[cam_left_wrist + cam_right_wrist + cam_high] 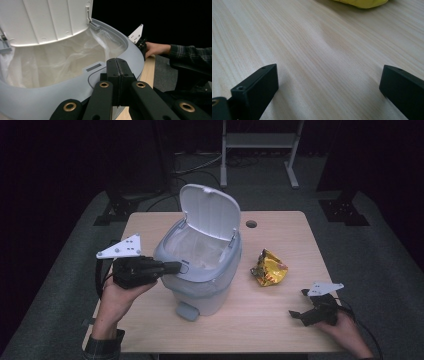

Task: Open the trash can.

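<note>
Bin [200, 265] at worktop [280, 320] centre, lid up; closed left gripper [172, 267] presses its rim button. Crumpled wrapper [268, 268] lies right, undisposed; right gripper [299, 315] rests near, wide open, empty.

No readable text, brand, number or sign anywhere. Printing on the crumpled yellow snack wrapper [269, 268] too small and blurred to read. No lettering on the grey bin [200, 265], its white lid [209, 211], or the wooden table [280, 315].
</note>
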{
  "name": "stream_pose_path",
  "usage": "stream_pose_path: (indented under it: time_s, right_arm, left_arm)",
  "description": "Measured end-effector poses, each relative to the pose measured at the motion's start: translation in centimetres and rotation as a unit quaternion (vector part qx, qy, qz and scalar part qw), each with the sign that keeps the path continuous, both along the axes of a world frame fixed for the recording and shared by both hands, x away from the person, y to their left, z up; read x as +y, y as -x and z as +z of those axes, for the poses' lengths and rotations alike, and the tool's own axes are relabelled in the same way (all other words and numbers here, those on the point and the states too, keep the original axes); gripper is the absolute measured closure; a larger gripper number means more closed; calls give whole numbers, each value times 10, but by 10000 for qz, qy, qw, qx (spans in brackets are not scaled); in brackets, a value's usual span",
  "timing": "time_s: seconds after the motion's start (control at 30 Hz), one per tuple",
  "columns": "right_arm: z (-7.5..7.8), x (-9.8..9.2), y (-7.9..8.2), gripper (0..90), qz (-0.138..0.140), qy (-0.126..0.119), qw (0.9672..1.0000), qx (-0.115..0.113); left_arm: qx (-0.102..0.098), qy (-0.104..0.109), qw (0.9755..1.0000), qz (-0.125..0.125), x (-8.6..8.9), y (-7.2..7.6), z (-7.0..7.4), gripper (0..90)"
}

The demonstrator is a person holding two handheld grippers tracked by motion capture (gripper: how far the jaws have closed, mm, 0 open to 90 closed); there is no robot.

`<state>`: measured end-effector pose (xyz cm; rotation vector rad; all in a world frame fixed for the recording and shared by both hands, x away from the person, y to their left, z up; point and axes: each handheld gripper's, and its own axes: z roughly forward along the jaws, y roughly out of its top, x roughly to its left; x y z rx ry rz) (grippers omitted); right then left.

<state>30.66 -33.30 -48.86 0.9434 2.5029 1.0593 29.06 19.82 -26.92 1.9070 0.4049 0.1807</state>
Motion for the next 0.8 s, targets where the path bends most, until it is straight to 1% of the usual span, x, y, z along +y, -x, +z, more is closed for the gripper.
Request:
stream_pose_path:
  time_s: [0.13,0.23,0.3,0.43,0.53,0.8]
  right_arm:
    - [0,0,0,12,0,0,10000,0]
    - [0,0,0,12,0,1,10000,2]
    - [0,0,0,12,0,0,10000,0]
    - [0,0,0,11,-2,0,10000,2]
    - [0,0,0,11,0,0,10000,-1]
    - [0,0,0,12,1,2,10000,-1]
  left_arm:
    - [-13,21,10000,47,3,1,0,897]
    - [-29,-5,10000,76,6,2,1,887]
    - [-54,50,9999,114,10,5,3,883]
    - [-92,64,9998,158,16,9,5,861]
    - [-123,46,9996,260,23,13,7,838]
    - [-87,21,9992,379,33,18,4,816]
